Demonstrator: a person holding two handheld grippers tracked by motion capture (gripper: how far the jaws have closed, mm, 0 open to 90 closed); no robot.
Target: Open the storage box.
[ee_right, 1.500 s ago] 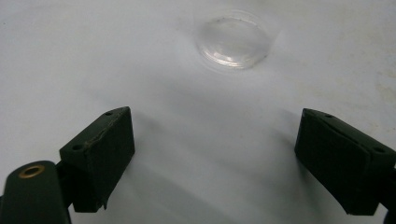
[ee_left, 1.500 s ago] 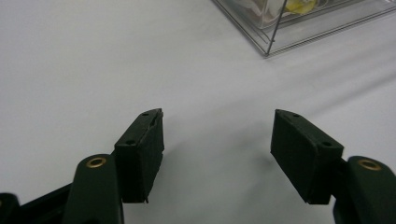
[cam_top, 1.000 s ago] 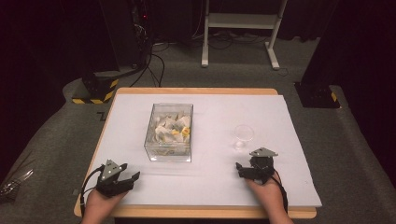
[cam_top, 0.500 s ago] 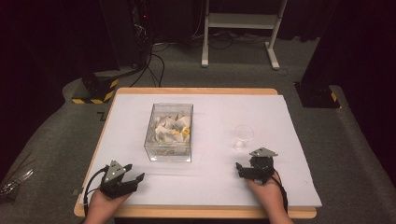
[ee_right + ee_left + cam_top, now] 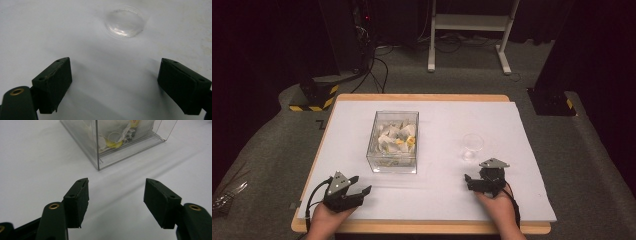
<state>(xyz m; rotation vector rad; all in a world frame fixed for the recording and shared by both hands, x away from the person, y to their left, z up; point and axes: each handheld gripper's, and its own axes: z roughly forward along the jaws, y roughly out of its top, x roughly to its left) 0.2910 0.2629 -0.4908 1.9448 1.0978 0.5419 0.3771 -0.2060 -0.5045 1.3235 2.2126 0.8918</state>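
Clear plastic makes up the box (image 5: 394,142) that stands left of the tabletop's (image 5: 437,195) middle, on the white sheet that covers almost the whole top. Inside it lies a heap of small white packets (image 5: 395,137) with bits of yellow among them; they look like sachets, though what exactly they are is hard to tell at this distance. In the left gripper view one lower corner of the box (image 5: 98,157) points toward the camera, with the packets (image 5: 112,140) pressed against its wall.

Toward the right edge, about level with the box's near wall, stands a small clear cup (image 5: 473,146), upright and apart from everything else. The right gripper view shows its round rim (image 5: 124,21) ahead of the tongs.

Left tongs (image 5: 358,192) sit near the tabletop's near left corner, held in a hand that comes in over the near edge, and point toward the box without touching it. Their jaws stand well apart with only bare white sheet between them (image 5: 116,202).

Right tongs (image 5: 471,181) sit near the near edge on the right side, just short of the cup and clear of it. Their jaws are spread wide (image 5: 115,85) and hold nothing; the cup lies beyond the tips, not between them.
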